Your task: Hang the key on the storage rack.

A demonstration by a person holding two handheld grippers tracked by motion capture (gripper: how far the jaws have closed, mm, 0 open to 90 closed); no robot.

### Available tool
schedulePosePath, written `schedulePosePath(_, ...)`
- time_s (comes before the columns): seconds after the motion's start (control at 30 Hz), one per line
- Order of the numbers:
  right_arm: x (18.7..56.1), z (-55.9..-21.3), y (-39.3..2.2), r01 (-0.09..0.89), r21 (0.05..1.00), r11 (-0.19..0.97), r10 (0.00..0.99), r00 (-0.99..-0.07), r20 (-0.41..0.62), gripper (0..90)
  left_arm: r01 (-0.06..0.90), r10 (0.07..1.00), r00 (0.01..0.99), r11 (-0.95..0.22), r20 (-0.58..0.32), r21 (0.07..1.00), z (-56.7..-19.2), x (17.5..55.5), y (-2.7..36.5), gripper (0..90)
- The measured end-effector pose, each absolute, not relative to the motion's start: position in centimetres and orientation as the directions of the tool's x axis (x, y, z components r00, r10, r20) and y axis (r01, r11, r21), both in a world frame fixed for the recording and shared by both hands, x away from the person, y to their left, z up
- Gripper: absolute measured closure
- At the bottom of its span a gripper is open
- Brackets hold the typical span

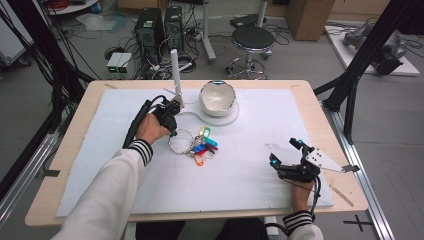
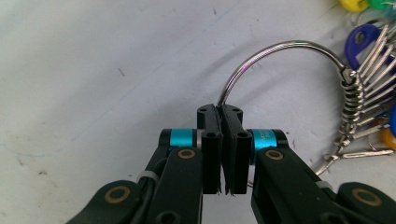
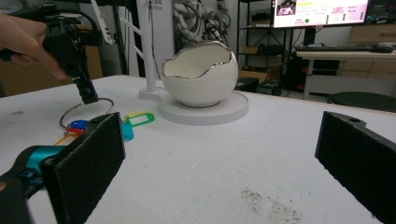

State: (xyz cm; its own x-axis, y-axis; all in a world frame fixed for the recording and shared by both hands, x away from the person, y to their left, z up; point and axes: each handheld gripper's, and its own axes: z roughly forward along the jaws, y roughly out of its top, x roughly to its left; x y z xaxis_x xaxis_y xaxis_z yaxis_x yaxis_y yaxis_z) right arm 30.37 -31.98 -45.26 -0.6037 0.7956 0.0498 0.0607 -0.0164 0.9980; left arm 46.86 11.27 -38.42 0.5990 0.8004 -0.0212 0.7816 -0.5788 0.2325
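Observation:
A large metal key ring (image 2: pixel 280 45) lies on the white mat (image 1: pixel 250 175), strung with several keys and coloured tags (image 1: pixel 202 145). My left gripper (image 2: pixel 220 112) points down at the ring's left side, and its pads are pressed together on the wire. In the high view the left gripper (image 1: pixel 175 131) stands just left of the key ring (image 1: pixel 181 141). My right gripper (image 1: pixel 284 151) rests near the table's front right with its jaws wide apart and nothing between them. In the right gripper view its pads (image 3: pixel 86 163) frame the mat, with the left gripper (image 3: pixel 88 98) and the tags (image 3: pixel 140 118) beyond.
A white egg-shaped bowl (image 1: pixel 217 97) with a jagged rim sits on a round white base (image 1: pixel 232 119) at the mat's far middle. A white upright post (image 1: pixel 175 75) rises beside it. A stool (image 1: pixel 252 40) and computer towers stand on the floor beyond the table.

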Motion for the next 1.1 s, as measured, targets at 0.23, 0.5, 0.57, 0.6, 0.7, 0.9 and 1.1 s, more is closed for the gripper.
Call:
schedulePosePath(0.23, 30.4, -45.3, -32.0, 0.064, 0.998, -0.017, 0.795, -0.604, 0.052, 1.0, 0.706, 0.735, 0.676, -0.628, -0.048, 0.326, -36.7, 46.0, 12.1, 86.7)
schedulePosePath(0.5, 30.4, -45.3, -32.0, 0.057, 0.998, -0.012, 0.796, -0.604, 0.044, 1.0, 0.641, 0.669, 0.733, -0.622, -0.120, 0.450, -34.7, 44.9, 13.2, 87.2)
schedulePosePath(0.57, 30.4, -45.3, -32.0, 0.056, 0.998, -0.012, 0.796, -0.604, 0.043, 1.0, 0.609, 0.636, 0.761, -0.630, -0.129, 0.482, -34.2, 44.6, 13.4, 87.3)
schedulePosePath(0.6, 30.4, -45.3, -32.0, 0.056, 0.998, -0.010, 0.796, -0.604, 0.042, 1.0, 0.598, 0.625, 0.769, -0.628, -0.135, 0.498, -34.1, 44.4, 13.4, 87.4)
schedulePosePath(0.7, 30.4, -45.3, -32.0, 0.056, 0.998, -0.010, 0.796, -0.604, 0.042, 1.0, 0.544, 0.579, 0.806, -0.646, -0.121, 0.536, -33.5, 44.0, 13.5, 87.5)
schedulePosePath(0.9, 30.4, -45.3, -32.0, 0.054, 0.999, -0.007, 0.796, -0.604, 0.038, 1.0, 0.452, 0.516, 0.851, -0.633, -0.092, 0.628, -32.5, 43.2, 13.7, 87.6)
schedulePosePath(1.1, 30.4, -45.3, -32.0, 0.055, 0.998, -0.009, 0.796, -0.604, 0.041, 1.0, 0.373, 0.497, 0.867, -0.584, -0.046, 0.721, -31.2, 42.7, 14.9, 87.6)
